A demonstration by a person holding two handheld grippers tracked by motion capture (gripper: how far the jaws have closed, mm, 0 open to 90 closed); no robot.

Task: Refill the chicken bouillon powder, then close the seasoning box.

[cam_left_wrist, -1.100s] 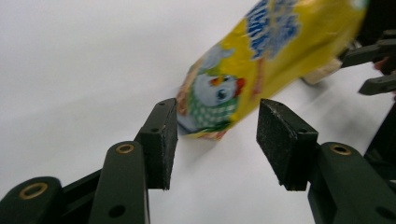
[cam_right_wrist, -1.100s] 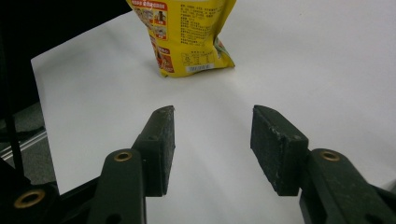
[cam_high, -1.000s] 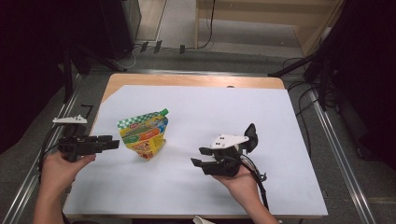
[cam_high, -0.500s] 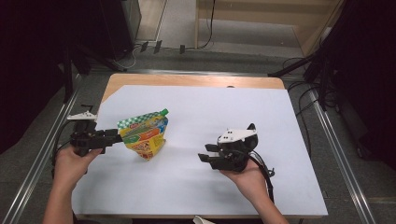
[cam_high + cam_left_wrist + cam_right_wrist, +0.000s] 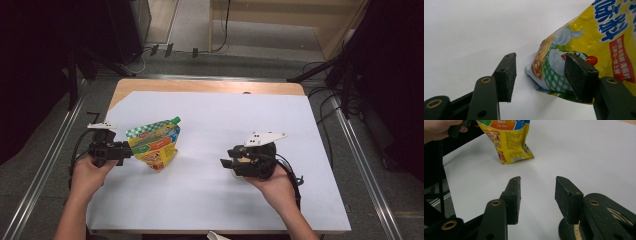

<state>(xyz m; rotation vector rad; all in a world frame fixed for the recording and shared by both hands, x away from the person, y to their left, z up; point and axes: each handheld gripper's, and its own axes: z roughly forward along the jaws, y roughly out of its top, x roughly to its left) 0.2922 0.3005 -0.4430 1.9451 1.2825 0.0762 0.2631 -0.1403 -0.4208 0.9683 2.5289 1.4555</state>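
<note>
A yellow snack pouch (image 5: 155,145) with a green-checked top stands upright on the white sheet (image 5: 225,115), left of centre. My left gripper (image 5: 127,149) is level at the pouch's left edge. In the left gripper view its jaws have just been opening, and the pouch's lower corner (image 5: 599,37) lies between them. The left gripper (image 5: 540,56) has one pad by the pouch face and the other clear of it, with no squeeze visible. My right gripper (image 5: 225,162) sits right of centre and points toward the pouch (image 5: 506,140). The right gripper (image 5: 538,178) has been closing slightly, with nothing between its jaws.
The white sheet covers a wooden table (image 5: 200,86). Metal rails (image 5: 50,165) run along both sides, and cables lie on the floor beyond. The hand (image 5: 439,130) that holds the left gripper shows at the top left of the right gripper view.
The left gripper has moved right and down to the pouch's edge. The right gripper has drifted a little right and away from the person. The pouch has not moved.
</note>
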